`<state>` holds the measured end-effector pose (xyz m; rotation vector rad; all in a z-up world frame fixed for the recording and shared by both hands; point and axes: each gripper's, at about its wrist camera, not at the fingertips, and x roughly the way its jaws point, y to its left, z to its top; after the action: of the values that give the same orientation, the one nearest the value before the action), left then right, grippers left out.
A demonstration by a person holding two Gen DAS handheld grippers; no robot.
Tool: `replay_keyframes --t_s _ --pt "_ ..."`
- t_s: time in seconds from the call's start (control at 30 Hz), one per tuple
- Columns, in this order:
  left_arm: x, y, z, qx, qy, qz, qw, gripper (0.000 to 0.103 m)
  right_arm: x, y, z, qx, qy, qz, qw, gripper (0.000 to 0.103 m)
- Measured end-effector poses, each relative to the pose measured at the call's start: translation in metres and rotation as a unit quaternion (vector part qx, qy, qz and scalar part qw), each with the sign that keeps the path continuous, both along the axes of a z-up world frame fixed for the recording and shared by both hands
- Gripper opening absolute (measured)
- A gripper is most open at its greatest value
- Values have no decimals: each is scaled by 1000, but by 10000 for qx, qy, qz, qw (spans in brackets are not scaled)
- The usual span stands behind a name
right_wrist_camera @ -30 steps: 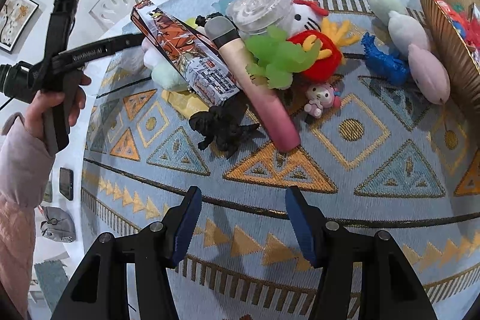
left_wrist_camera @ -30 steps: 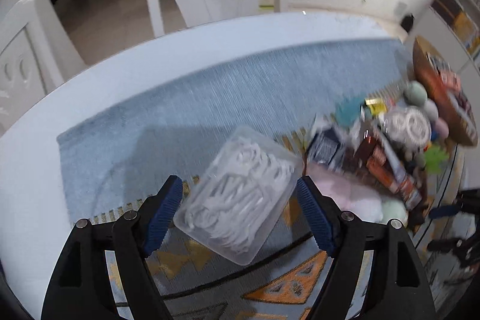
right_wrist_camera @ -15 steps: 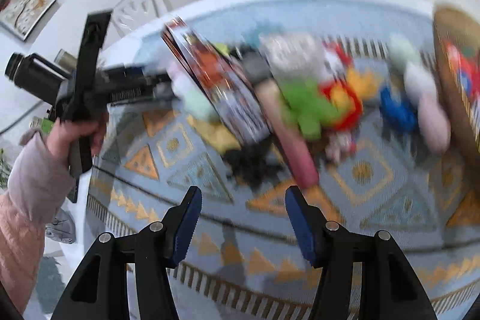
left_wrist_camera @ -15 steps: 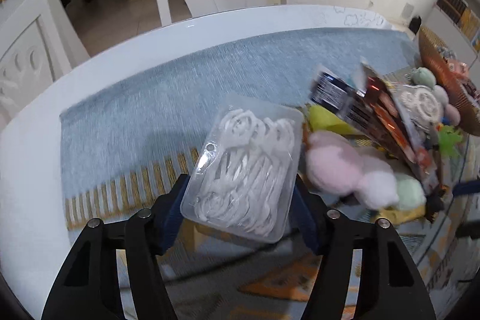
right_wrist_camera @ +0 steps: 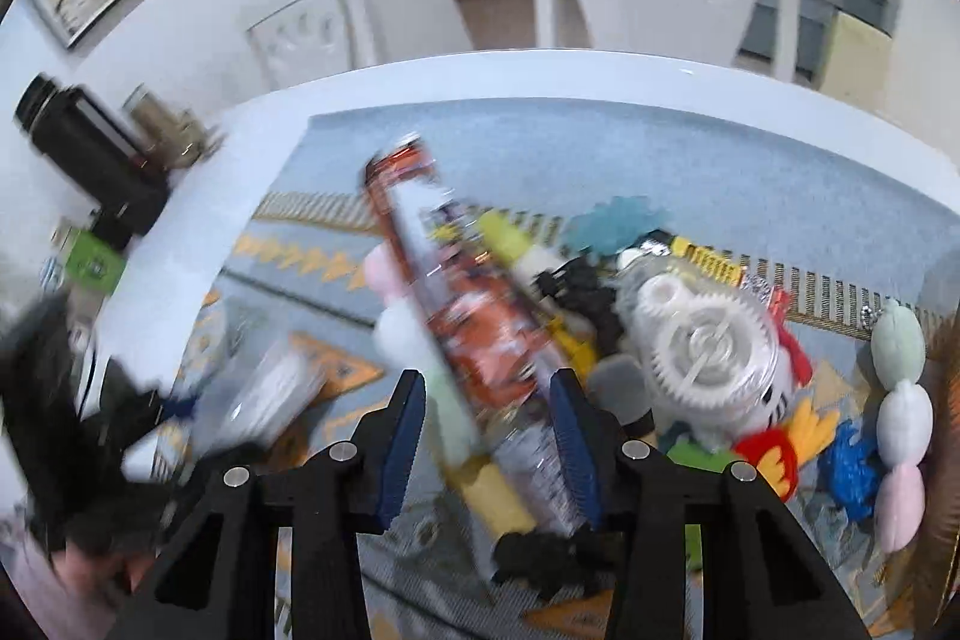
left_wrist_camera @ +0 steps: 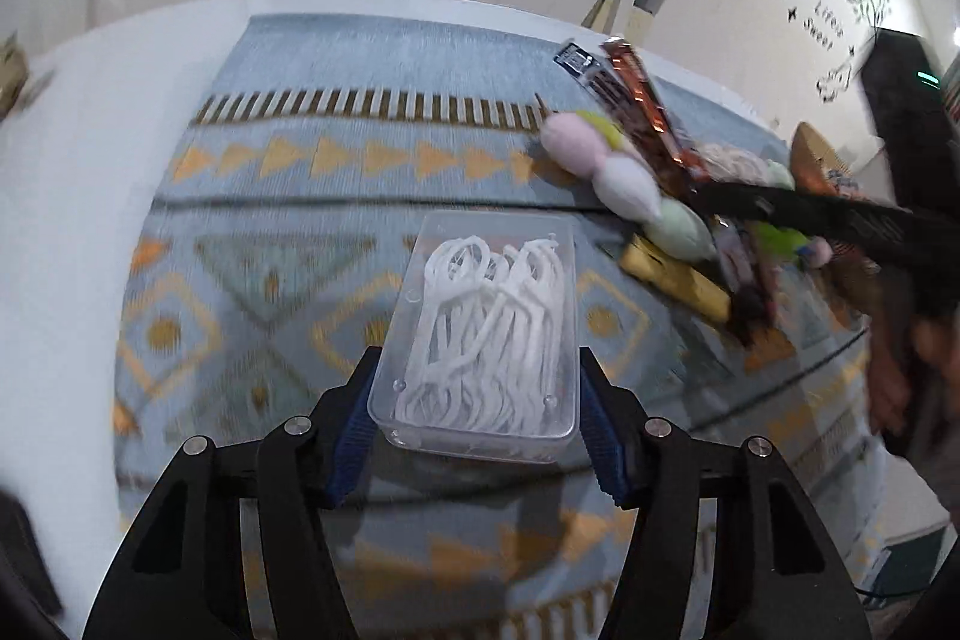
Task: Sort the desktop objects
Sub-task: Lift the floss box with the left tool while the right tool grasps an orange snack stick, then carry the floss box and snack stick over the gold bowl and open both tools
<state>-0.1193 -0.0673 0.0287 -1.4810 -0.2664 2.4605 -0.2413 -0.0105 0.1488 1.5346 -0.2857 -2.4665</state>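
The left gripper (left_wrist_camera: 474, 436) is clamping the floss box (left_wrist_camera: 487, 334) lengthwise above the mat (left_wrist_camera: 288, 196), while the right gripper (right_wrist_camera: 489, 430), jaws apart, is straddling the long packet (right_wrist_camera: 474, 334) in the pile.

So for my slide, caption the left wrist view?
Left hand-held gripper holding clear box of floss picks above patterned table mat.
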Motion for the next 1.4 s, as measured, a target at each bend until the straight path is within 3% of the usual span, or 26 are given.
replay_keyframes --t_s 0.23,0.3,0.33,0.37,0.53,0.67,0.8,0.93,1.13,1.2,1.3,1.4 --pt "34 1 1 317 -106 204 9992 56 -8 -12 -6 513 67 269 9983 43" --pt "37 5 2 314 -117 198 9992 56 -2 -13 -3 656 173 245 9974 35" --pt "38 6 3 306 -122 196 9993 56 2 -11 -1 642 181 216 9975 21" --pt "33 8 4 291 -129 180 9993 56 6 -8 1 485 150 190 9985 17" --pt "48 18 1 184 -159 108 9996 56 41 10 27 -392 285 -73 9988 17" --pt "61 29 -2 -35 -178 -28 9998 56 88 14 42 -586 294 -78 9978 17" --pt "67 38 -5 -333 -182 -95 9992 56 137 22 25 -529 -76 -202 9984 17" --pt "67 41 -7 -315 -75 19 9995 62 175 36 -9 -594 -592 -488 9953 17" --pt "64 57 -10 -803 181 78 9966 67 192 51 -18 -666 -694 -753 9925 17" --pt "65 63 -11 -1063 278 107 9939 57 194 53 -13 -686 -620 -741 9929 17" --pt "67 65 -6 -862 250 116 9959 56 196 58 -1 -738 -453 -721 9936 17" --pt "74 77 17 -764 448 -5 9961 56 197 65 11 -824 -325 -731 9934 17"
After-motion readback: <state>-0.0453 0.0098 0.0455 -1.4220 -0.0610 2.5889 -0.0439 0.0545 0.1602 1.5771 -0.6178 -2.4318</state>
